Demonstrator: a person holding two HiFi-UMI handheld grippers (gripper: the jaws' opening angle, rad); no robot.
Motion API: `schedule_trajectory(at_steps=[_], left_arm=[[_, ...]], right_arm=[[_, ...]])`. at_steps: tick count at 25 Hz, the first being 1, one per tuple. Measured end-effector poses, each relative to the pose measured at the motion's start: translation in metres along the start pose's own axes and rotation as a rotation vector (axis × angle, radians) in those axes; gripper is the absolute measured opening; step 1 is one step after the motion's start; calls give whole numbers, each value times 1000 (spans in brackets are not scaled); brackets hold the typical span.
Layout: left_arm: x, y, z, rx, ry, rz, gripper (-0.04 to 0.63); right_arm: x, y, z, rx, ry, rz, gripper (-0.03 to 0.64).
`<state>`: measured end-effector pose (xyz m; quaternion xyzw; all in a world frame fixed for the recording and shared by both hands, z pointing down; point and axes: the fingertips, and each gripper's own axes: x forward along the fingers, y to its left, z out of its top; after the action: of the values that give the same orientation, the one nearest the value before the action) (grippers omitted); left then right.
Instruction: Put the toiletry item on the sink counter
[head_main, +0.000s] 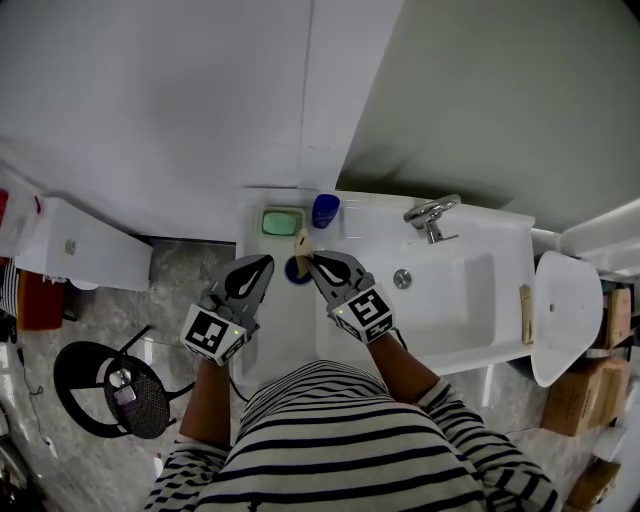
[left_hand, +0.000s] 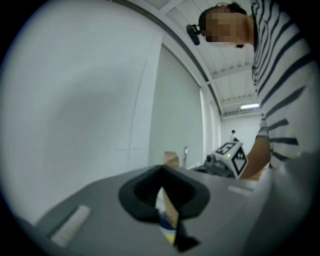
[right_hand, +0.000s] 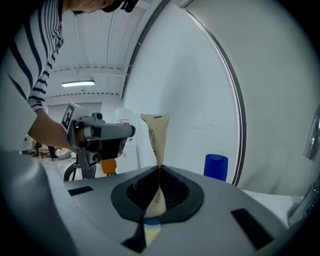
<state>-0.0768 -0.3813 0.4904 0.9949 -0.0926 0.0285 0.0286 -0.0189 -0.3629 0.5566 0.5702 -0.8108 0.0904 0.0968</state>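
Note:
A beige toiletry tube (right_hand: 156, 135) stands upright, crimped end up, with a blue and yellow band low down. My right gripper (right_hand: 159, 169) is shut on its flat middle. In the head view the tube (head_main: 300, 243) and right gripper (head_main: 311, 259) hang over the left end of the white sink counter (head_main: 282, 325). My left gripper (head_main: 267, 262) is beside them, jaws shut and apart from the tube. Its tips (right_hand: 132, 131) hold nothing. In the left gripper view (left_hand: 161, 171) the tube's top (left_hand: 170, 159) rises just beyond the shut jaws, and a sliver shows through the slit.
A blue cup (head_main: 325, 210) and a green soap dish (head_main: 283, 221) sit at the counter's back. A dark blue round thing (head_main: 297, 270) lies between the gripper tips. The basin (head_main: 455, 295) with its faucet (head_main: 431, 216) is to the right. A black stool (head_main: 105, 388) stands on the floor at left.

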Motion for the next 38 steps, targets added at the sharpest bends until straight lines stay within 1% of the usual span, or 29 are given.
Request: schedule_trajectory(at_steps=[11, 15, 23, 26, 34, 38], left_arm=[[-1, 1, 1, 23, 13, 0, 6], [0, 1, -1, 24, 22, -3, 6], [2, 0, 2, 27, 10, -15, 7], [3, -1, 6, 38, 14, -9, 6], [-1, -4, 18, 53, -11, 1, 6], [-3, -5, 24, 58, -24, 5, 7]], right_arm=[[22, 9, -41, -28, 89, 9, 11], [24, 7, -48, -28, 97, 2, 11], [25, 8, -47, -20, 101, 14, 11], [23, 9, -44, -25, 92, 25, 12], [16, 8, -28, -40, 61, 23, 12], [13, 12, -20, -39, 37, 37, 19]])
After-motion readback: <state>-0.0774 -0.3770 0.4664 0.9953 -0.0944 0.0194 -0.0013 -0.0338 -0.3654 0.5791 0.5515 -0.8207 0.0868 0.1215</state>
